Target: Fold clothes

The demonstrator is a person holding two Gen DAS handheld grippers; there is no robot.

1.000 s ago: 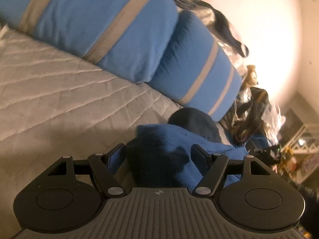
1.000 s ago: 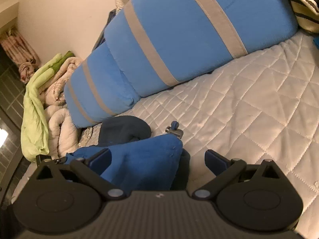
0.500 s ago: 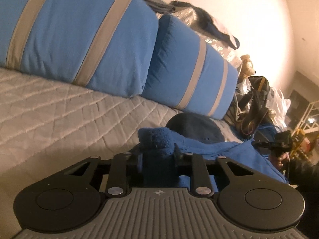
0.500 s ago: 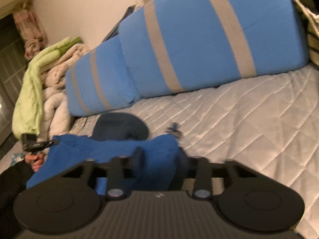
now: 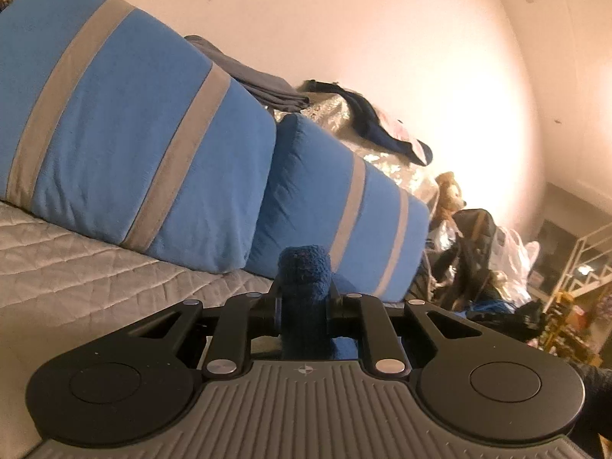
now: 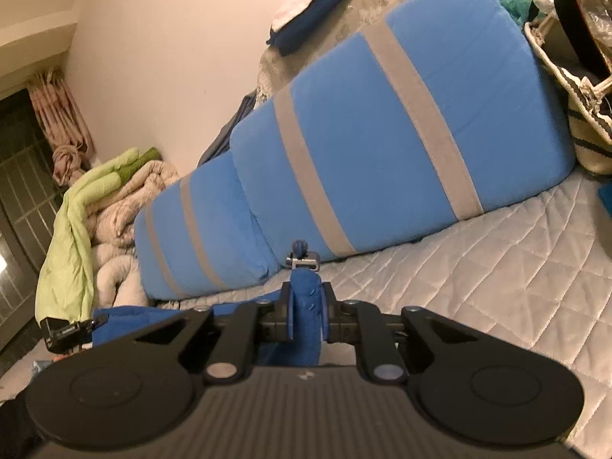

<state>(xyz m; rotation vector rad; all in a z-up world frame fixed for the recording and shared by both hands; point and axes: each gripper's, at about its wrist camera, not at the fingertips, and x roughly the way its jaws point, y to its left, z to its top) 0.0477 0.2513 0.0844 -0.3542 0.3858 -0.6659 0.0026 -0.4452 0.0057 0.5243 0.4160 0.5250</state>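
Note:
A blue fleece garment is bunched between the jaws of both grippers. In the left wrist view my left gripper (image 5: 304,300) has its jaws closing on a rolled edge of the blue garment (image 5: 304,271), and the pads press on it. In the right wrist view my right gripper (image 6: 306,308) is likewise closing, pinching a narrow fold of the blue garment (image 6: 304,329). A grey drawstring toggle (image 6: 304,261) sticks up above that fold. The rest of the cloth hangs to the left (image 6: 126,319), toward the other gripper (image 6: 69,331). Both grippers are lifted above the quilted bed (image 6: 478,267).
Two blue pillows with grey stripes (image 5: 126,141) (image 5: 336,206) lean along the wall behind the bed. Piled bedding and a green blanket (image 6: 88,206) lie at one end. A striped basket (image 6: 585,130) stands at the other. Bags and a teddy bear (image 5: 447,195) crowd the corner.
Both grippers went from open around the blue garment to pinched on it, then rose. The cloth has lifted off the bed, and the dark cap that lay behind it has dropped out of sight.

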